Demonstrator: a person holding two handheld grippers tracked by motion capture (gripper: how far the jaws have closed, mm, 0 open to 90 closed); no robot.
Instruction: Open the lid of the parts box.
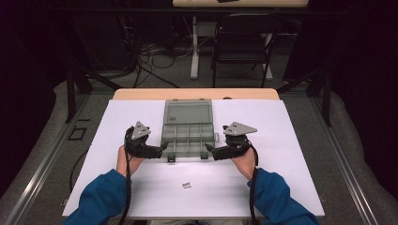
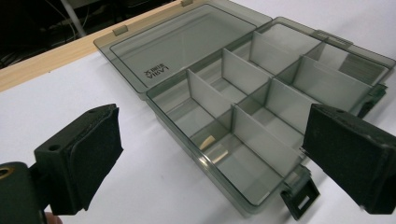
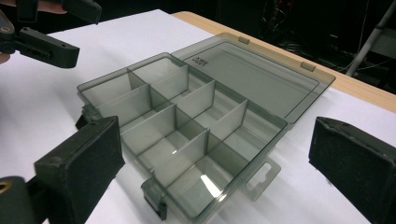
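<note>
One compartment box (image 1: pixel 187 132) of smoky translucent plastic is lying open on the white sheet (image 1: pixel 117 122) that is covering the table (image 1: pixel 141 93). Its lid (image 1: pixel 187 112) is folded flat away from the person, hinged along the far edge of the tray. The tray is divided into eight compartments, arranged as two rows of four. Two dark latches (image 1: pixel 172 158) are hanging off the near edge of the tray, one toward each front corner. One hang tab (image 3: pixel 261 179) is projecting from the tray's end wall in the right gripper view. One small dark item (image 1: pixel 187 185) is lying on the sheet, nearer to the person than the box and well apart from it; its nature cannot be told.

Two grippers are in use, one in each hand. The left gripper (image 1: pixel 162 148) is sitting just beside the left front corner of the box. In the left gripper view, its two padded jaws are standing spread wide, with the front part of the tray showing between them; neither pad is pressing on the plastic. The right gripper (image 1: pixel 210 149) is sitting just beside the right front corner. In the right gripper view its jaws are likewise spread wide, framing the tray without gripping it. Neither gripper is holding anything. Two blue sleeves (image 1: pixel 101 197) are entering from the bottom of the high view.
</note>
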